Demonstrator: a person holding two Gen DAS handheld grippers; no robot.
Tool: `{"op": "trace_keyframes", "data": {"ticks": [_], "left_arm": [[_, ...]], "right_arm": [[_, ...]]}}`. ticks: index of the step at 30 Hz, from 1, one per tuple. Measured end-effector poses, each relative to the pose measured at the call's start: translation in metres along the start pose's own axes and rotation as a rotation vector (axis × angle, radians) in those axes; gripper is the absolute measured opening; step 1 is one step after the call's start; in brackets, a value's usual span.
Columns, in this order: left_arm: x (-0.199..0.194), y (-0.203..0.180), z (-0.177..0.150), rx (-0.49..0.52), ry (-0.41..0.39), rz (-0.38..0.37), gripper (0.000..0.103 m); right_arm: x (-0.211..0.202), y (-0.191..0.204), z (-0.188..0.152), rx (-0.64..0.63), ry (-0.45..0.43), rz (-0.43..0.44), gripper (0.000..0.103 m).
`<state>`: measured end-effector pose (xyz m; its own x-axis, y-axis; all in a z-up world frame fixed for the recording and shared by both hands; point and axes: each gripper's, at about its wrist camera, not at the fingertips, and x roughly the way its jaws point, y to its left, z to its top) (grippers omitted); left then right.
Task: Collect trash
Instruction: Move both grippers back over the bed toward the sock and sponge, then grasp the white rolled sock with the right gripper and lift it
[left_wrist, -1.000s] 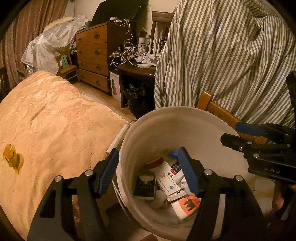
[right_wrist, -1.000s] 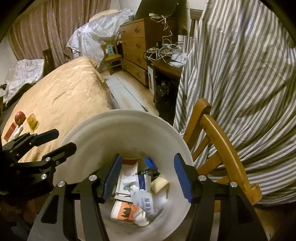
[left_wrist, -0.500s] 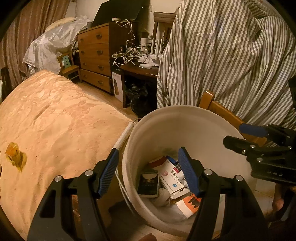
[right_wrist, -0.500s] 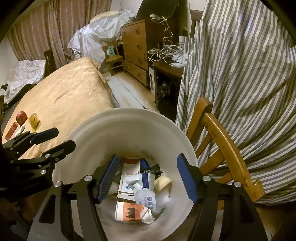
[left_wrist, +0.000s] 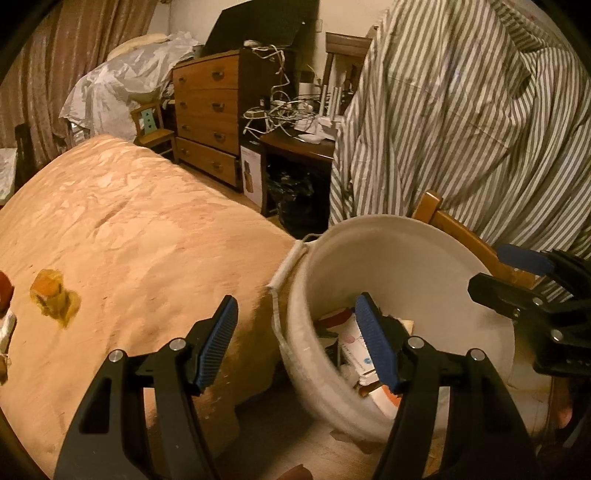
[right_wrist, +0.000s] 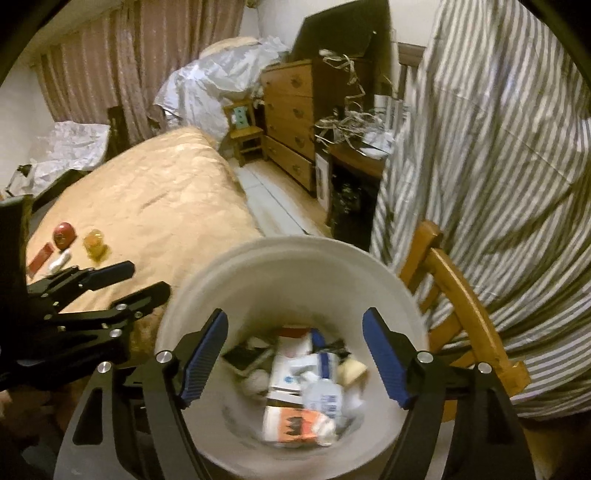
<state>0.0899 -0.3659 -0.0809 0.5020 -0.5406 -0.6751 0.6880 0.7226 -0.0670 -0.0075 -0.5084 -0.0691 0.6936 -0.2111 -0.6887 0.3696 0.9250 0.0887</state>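
Observation:
A white bucket stands on the floor beside the bed and holds several pieces of trash: cartons, a small bottle, wrappers. It shows at the right of the left wrist view. My right gripper is open and empty above the bucket's mouth. My left gripper is open and empty over the bed's edge and the bucket's left rim. On the bed lie a yellow wrapper, a red round item, a red packet and a white piece.
The bed with its tan cover fills the left. A wooden chair draped with a striped cloth stands right of the bucket. A dresser and a cluttered desk stand behind.
Both grippers have drawn back and up from the bucket. My left gripper has swung left toward the bed, so more of the bed and its trash shows. Both stay open.

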Motion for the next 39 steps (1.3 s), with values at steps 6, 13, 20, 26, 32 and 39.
{"op": "trace_keyframes", "data": {"ticks": [6, 13, 20, 26, 32, 39], "left_arm": [[-0.021, 0.046, -0.018, -0.055, -0.009, 0.061, 0.064], [-0.057, 0.132, -0.055, -0.181, -0.015, 0.186, 0.064], [-0.103, 0.234, -0.094, -0.33, -0.035, 0.37, 0.074], [-0.134, 0.348, -0.14, -0.521, 0.001, 0.544, 0.076], [-0.129, 0.415, -0.164, -0.633, 0.061, 0.523, 0.076], [-0.104, 0.425, -0.145, -0.584, 0.036, 0.472, 0.089]], "right_arm": [[-0.005, 0.054, 0.001, -0.052, -0.037, 0.101, 0.08], [0.003, 0.138, 0.004, -0.147, -0.038, 0.215, 0.081], [0.023, 0.223, -0.003, -0.226, 0.008, 0.323, 0.082], [0.038, 0.273, -0.013, -0.271, 0.047, 0.378, 0.084], [0.058, 0.297, -0.021, -0.292, 0.088, 0.41, 0.084], [0.082, 0.333, -0.028, -0.339, 0.14, 0.431, 0.084]]}}
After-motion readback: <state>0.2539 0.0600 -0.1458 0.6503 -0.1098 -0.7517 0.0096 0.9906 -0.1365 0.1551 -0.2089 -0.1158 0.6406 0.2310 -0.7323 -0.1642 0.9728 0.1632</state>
